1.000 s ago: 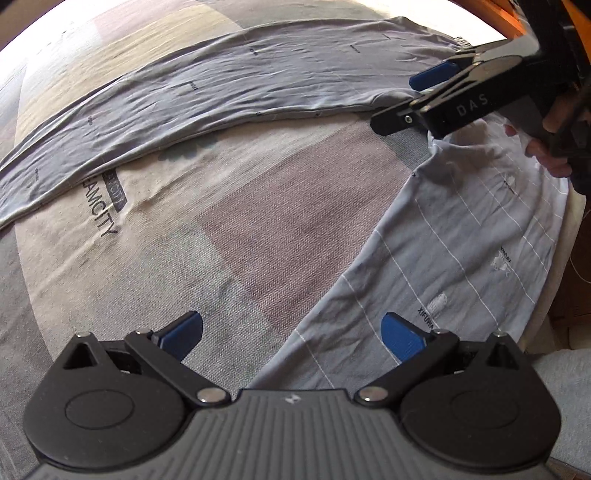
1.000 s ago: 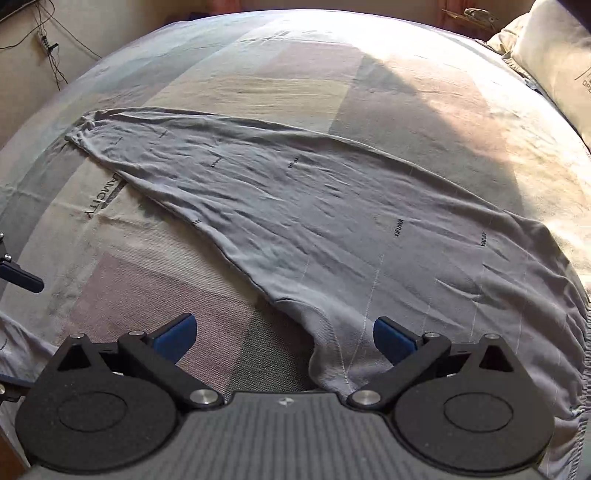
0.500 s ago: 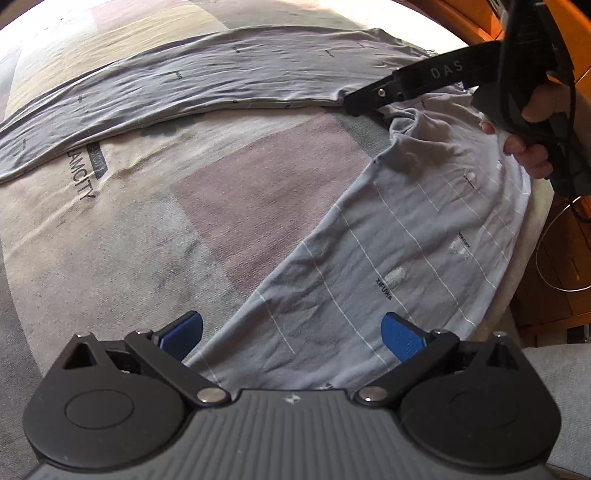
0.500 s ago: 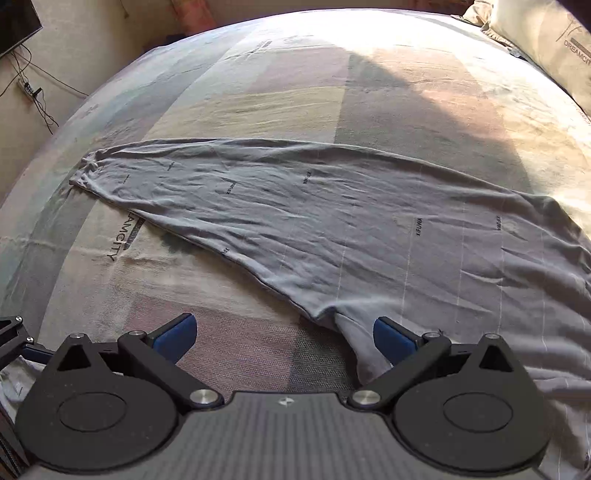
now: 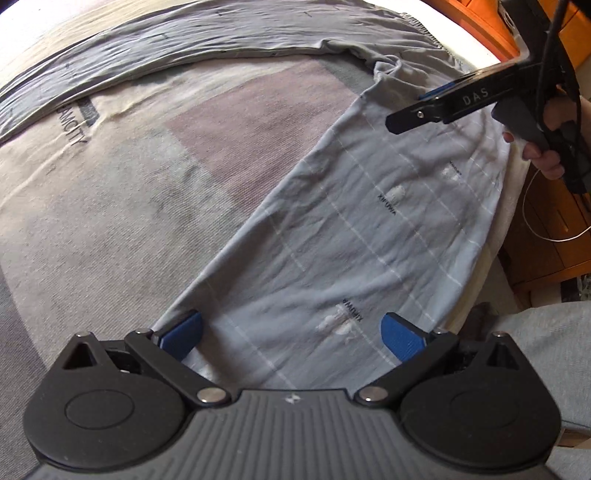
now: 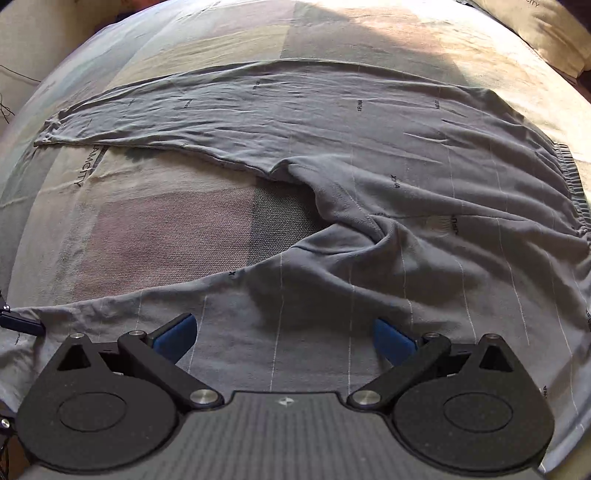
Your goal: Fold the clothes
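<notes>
My left gripper (image 5: 291, 332) and right gripper (image 6: 284, 338) gape wide over the grey trousers (image 6: 369, 206), spread along the patchwork bed's (image 6: 166, 229) near edge. Only the left view shows orange wooden furniture (image 5: 546, 243); only the right, a pillow (image 6: 546, 26) at the far corner.

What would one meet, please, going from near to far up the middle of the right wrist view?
Open right gripper → near leg of the grey pinstriped trousers → bare patchwork bedspread → far trouser leg → sunlit bedspread beyond.
</notes>
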Tool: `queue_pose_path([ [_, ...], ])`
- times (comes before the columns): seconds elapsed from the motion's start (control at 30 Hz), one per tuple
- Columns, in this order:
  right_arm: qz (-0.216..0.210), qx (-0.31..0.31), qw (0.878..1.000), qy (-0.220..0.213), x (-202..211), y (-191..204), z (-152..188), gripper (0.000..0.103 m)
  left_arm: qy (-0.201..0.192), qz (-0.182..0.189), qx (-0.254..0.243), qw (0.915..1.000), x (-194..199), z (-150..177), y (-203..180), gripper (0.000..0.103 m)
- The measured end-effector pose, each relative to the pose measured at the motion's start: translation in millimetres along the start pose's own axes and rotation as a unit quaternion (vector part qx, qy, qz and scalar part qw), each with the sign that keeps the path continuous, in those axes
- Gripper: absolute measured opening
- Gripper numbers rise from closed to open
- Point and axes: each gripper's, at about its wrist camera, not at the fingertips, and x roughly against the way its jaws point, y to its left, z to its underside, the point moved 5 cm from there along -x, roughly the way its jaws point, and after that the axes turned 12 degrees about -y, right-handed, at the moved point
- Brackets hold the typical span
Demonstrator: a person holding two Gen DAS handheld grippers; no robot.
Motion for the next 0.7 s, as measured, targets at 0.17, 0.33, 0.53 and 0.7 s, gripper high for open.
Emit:
queue_pose_path([
  [0.17, 0.013, 0.001, 1.000, -0.004, 0.6, 10.9, -5.2, 0.103, -0.006, -0.029, 0.021, 0.9993, 25.6, 10.7, 18.6, 0.102],
  [0.33, 0.015, 0.021, 0.999, -0.028, 4.5, 28.5, -15.3, 0.103, -0.006, -0.001, 0.030, 0.9995, 30.4, 23.0, 3.8, 0.102],
  [0.53, 0.025, -0.025, 0.998, -0.044, -32.2, 52.1, -34.6, 0.103, -0.016, 0.013, 0.053, 0.9984, 24.0, 23.8, -2.8, 0.102],
  [0.7, -0.020, 0.009, 0.998, -0.051, -25.8, 76.9, -47.2, 0.103, -0.029, -0.001, 0.008, 0.9996, 33.7, 22.9, -0.9, 0.102],
])
